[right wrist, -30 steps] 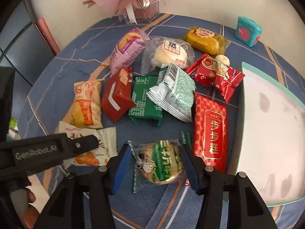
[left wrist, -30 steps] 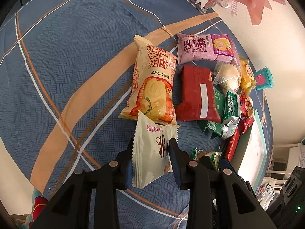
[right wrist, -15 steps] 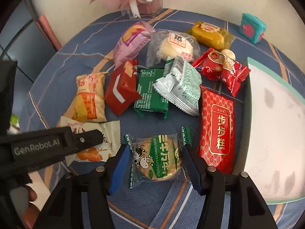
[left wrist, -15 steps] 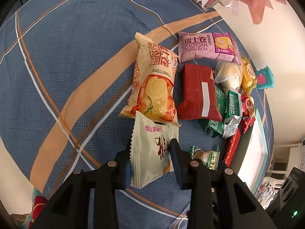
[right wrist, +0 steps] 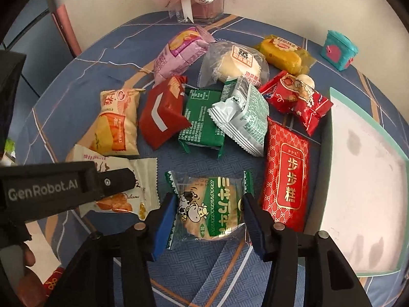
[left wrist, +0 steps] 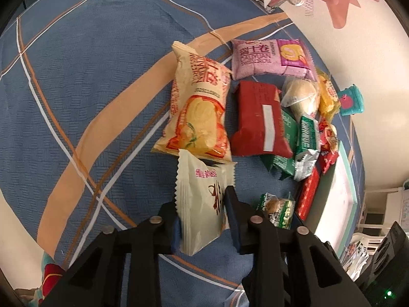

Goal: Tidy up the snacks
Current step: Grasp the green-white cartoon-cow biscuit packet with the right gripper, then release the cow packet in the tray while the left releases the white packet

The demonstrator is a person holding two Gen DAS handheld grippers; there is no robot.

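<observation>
A cream snack packet [left wrist: 199, 199] stands on edge between the fingers of my left gripper [left wrist: 202, 204]. Its jaws are closing and the pads press on the packet's sides. From the right wrist view the same packet [right wrist: 143, 176] lies under the left gripper's black finger [right wrist: 76, 186]. My right gripper [right wrist: 207, 204] is closing on a green biscuit packet with a cow on it [right wrist: 212, 212], and both blue pads touch its wrapper. This packet [left wrist: 277, 207] rests on the blue cloth just right of the left gripper.
Several more snack packets lie in a heap beyond both grippers: yellow [left wrist: 199, 107], dark red [left wrist: 258, 117], pink [left wrist: 268, 58], green [right wrist: 202, 122], red [right wrist: 286, 174]. A white tray with a mint rim [right wrist: 332, 117] sits to the right. A pink bouquet vase [right wrist: 207, 7] stands at the back.
Both pairs of jaws have narrowed onto their packets. The right gripper has shifted slightly closer around the green biscuit packet. The left gripper has kept its place.
</observation>
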